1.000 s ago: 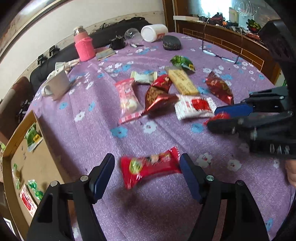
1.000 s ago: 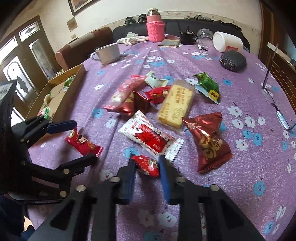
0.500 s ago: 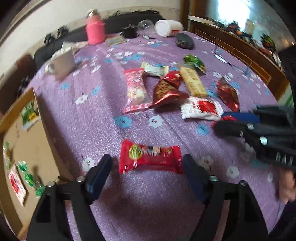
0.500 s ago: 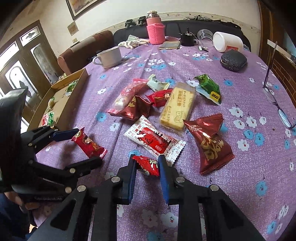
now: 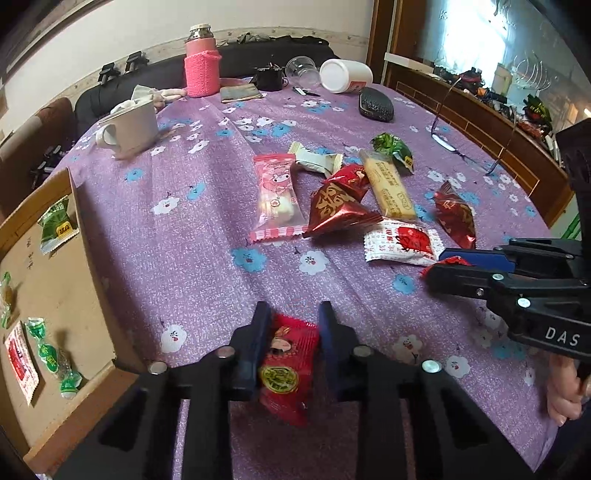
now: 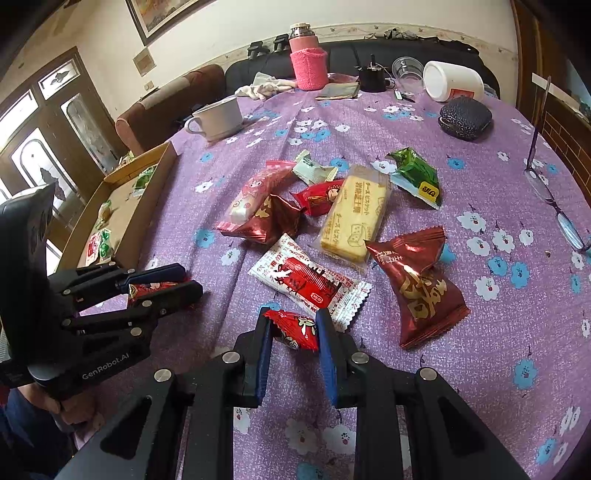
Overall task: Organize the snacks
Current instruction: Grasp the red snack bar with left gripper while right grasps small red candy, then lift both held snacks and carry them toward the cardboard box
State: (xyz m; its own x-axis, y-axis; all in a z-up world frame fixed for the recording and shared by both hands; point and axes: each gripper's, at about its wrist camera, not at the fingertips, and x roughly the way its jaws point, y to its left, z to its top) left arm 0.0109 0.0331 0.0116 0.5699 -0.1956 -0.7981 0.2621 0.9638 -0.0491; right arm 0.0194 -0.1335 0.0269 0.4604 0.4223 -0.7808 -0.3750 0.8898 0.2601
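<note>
Red foil snack packet (image 5: 286, 363) pinched lengthwise between just-closed left gripper (image 5: 291, 325) pads, small red candy wrapper (image 6: 295, 328) clamped in right gripper (image 6: 293, 326), purple floral tablecloth (image 5: 184, 240) beneath.

Soft daylight floods in from a blown-out window (image 5: 476, 33) ahead-right of the left hand-held gripper (image 5: 291, 332); fisheye bends edges, corners vignette black.

A white ceramic mug (image 5: 131, 127) stands on the purple flowered tablecloth (image 5: 192, 236). At the far edge are a pink knit-sleeved flask (image 5: 202, 62), a toppled white plastic jar (image 5: 345, 75), a black oval case (image 5: 376, 105) and thin-framed eyeglasses (image 6: 554, 195).
</note>
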